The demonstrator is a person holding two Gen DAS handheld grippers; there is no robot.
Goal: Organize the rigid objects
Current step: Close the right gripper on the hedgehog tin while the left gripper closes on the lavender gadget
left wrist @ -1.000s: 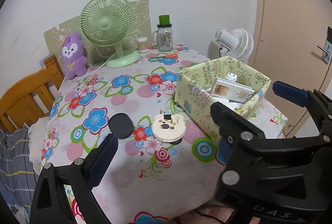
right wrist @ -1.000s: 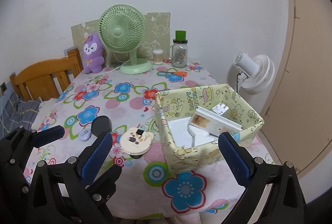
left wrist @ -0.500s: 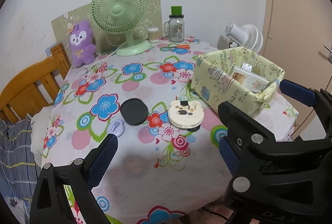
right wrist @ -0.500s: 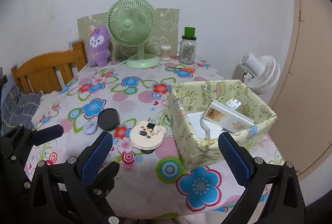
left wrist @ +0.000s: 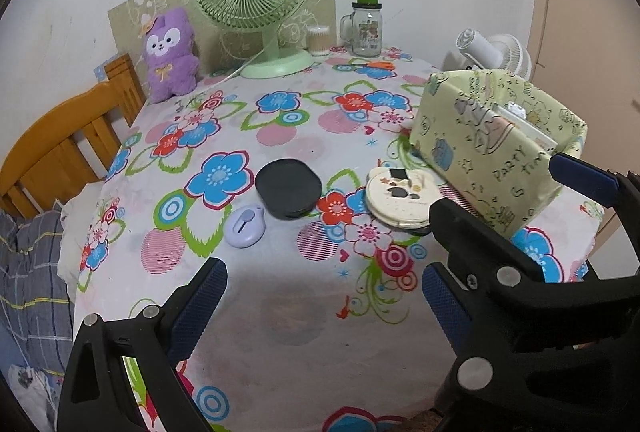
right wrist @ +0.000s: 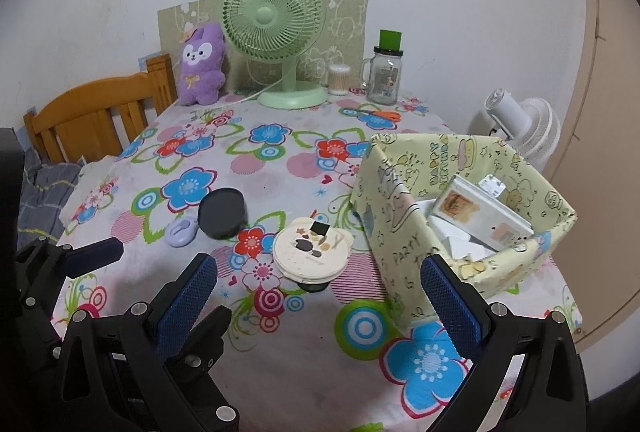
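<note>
Three loose items: black disc (left wrist: 288,187), cream case (left wrist: 400,197), lilac gadget (left wrist: 245,226).

Disc (left wrist: 288,188) left of case (left wrist: 400,199) (box (left wrist: 492,167) right).

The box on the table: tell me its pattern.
The box is pale yellow-green with cartoon doodles and party lettering; clearest in the right wrist view.

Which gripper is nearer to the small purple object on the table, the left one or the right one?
Left. The left gripper hovers just in front of the small purple object. The right gripper is further to its right, near the box.
</note>
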